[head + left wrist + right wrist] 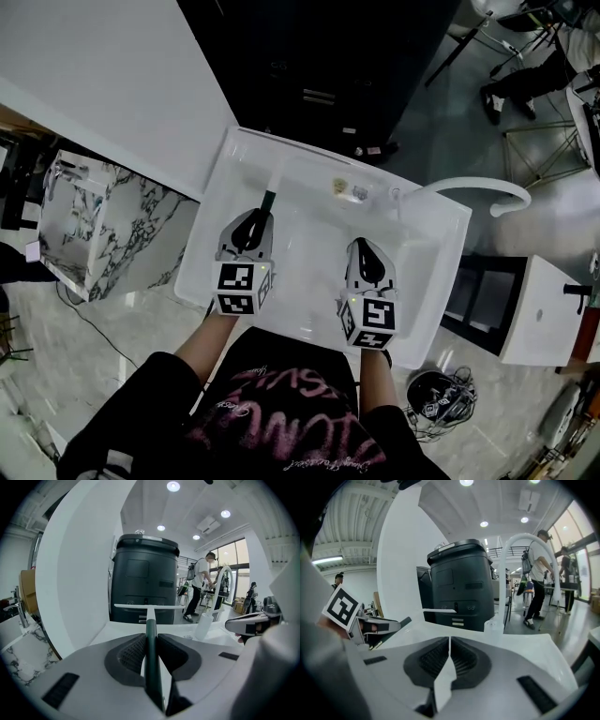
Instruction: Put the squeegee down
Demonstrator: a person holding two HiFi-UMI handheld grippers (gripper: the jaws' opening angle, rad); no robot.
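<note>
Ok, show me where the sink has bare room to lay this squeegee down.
Bare basin floor lies between the squeegee and the left wall of the sink, and in the strip between the left gripper and the right gripper. It is crowded at the far right, round the drain and the base of the faucet.

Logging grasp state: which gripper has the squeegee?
The left gripper: its jaws clamp the squeegee by its dark handle. The right gripper is shut, empty.
</note>
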